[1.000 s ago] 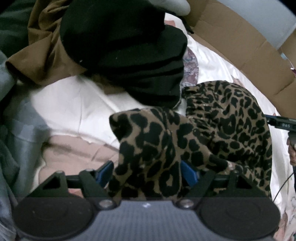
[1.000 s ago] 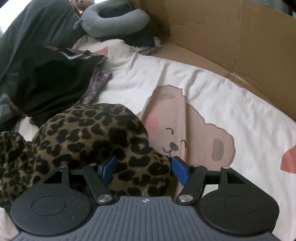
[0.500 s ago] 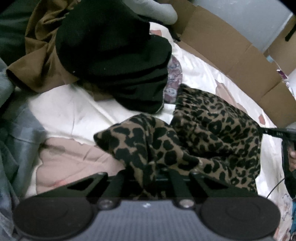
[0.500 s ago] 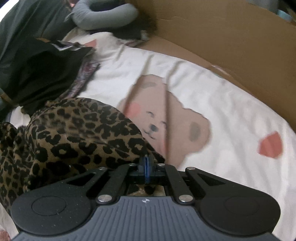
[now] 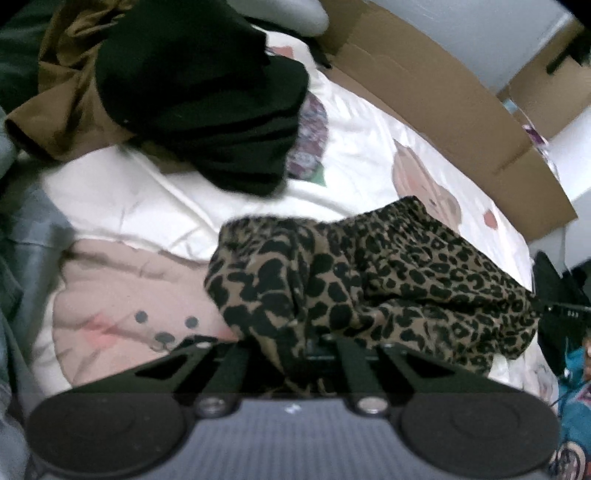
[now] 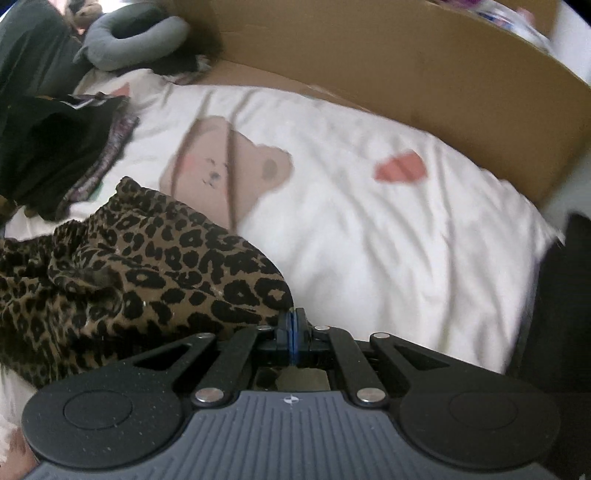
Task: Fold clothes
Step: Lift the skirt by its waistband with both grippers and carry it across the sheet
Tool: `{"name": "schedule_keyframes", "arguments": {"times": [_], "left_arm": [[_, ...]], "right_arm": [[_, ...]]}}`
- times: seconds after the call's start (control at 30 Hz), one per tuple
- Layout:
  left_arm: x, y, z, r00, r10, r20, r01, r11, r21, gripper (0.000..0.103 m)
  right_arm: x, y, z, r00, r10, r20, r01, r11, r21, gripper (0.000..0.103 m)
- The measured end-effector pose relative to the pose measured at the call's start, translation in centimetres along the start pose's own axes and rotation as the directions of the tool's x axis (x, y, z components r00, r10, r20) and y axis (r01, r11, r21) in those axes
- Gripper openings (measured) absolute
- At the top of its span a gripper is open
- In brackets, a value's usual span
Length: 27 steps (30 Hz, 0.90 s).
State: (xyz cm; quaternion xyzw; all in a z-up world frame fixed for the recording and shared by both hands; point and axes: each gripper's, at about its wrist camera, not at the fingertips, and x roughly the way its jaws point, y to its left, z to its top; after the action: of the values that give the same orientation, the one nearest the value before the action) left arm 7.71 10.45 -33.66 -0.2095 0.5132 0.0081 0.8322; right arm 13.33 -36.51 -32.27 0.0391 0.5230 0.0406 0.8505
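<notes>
- bed cover [image 6: 369, 229]: white with pink bear prints, fills most of both views; a bear face sits lower left in the left wrist view, another at centre left in the right wrist view.
- cardboard panel [image 6: 424, 74]: brown, runs along the far edge of the bed across the top of the right wrist view and the upper right of the left wrist view.
- black garment [image 5: 207, 92]: heaped at upper centre of the left wrist view, lying over a brown garment [image 5: 62, 96] at upper left.
- leopard-print garment [image 5: 369, 280]: bunched on the bed, centre to right in the left wrist view, lower left in the right wrist view (stretched between the two tongs).
- grey cushion [image 6: 136, 33]: curved, top left of the right wrist view.
- left tongs [image 5: 314, 343]: bottom centre, jaws closed, a fold of leopard cloth draped over them and pinched.
- right tongs [image 6: 291, 325]: bottom centre, blue pads pressed together, clamping the edge of the leopard cloth right at the tips.
</notes>
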Motion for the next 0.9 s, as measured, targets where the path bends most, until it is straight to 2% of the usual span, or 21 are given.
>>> {"name": "schedule_keyframes", "arguments": {"times": [0.3,0.33,0.5,0.57,0.63,0.7,0.77,0.83,0.9], "left_arm": [[-0.2,-0.9,-1.7,0.996,-0.013,-0.084,0.019,0.998,0.068,0.004],[-0.4,-0.8,-2.0,0.993,-0.015,-0.114,0.024,0.997,0.071,0.004],[-1.8,-0.6,-2.7,0.99,-0.03,-0.135,0.039,0.997,0.064,0.004],[-1.7,-0.5,-2.9,0.988,-0.008,-0.157,0.021,0.997,0.079,0.015],[-1.6,-0.3,-3.1,0.983,0.021,-0.182,-0.005,0.996,0.09,0.021],[-2.0,0.1,-3.2,0.981,0.015,-0.194,0.001,0.997,0.08,0.03],[-2.8,0.6,-3.0,0.981,0.027,-0.193,-0.012,0.997,0.075,0.044],[-3.5,0.8,-2.5,0.982,0.042,-0.182,-0.029,0.997,0.073,0.046],[-4.2,1.0,-1.9,0.984,0.051,-0.168,-0.04,0.997,0.069,0.048]], "right_arm": [[-4.4,-2.9,-6.5,0.998,-0.04,-0.055,0.047,0.989,0.139,0.0],[-4.8,-3.2,-7.2,0.997,-0.041,-0.063,0.051,0.987,0.153,0.0],[-6.3,-3.9,-10.5,0.993,-0.043,-0.106,0.064,0.975,0.211,0.0],[-6.6,-3.9,-11.6,0.992,-0.04,-0.123,0.067,0.972,0.226,0.0],[-6.5,-3.9,-12.5,0.987,-0.044,-0.153,0.08,0.968,0.239,0.0],[-6.4,-4.3,-13.2,0.983,-0.046,-0.176,0.091,0.961,0.259,0.0],[-6.6,-4.7,-13.5,0.981,-0.045,-0.19,0.098,0.955,0.281,0.002],[-7.2,-4.8,-13.3,0.984,-0.042,-0.173,0.09,0.955,0.281,0.01],[-7.7,-4.6,-12.6,0.989,-0.04,-0.142,0.076,0.962,0.263,0.023]]}}
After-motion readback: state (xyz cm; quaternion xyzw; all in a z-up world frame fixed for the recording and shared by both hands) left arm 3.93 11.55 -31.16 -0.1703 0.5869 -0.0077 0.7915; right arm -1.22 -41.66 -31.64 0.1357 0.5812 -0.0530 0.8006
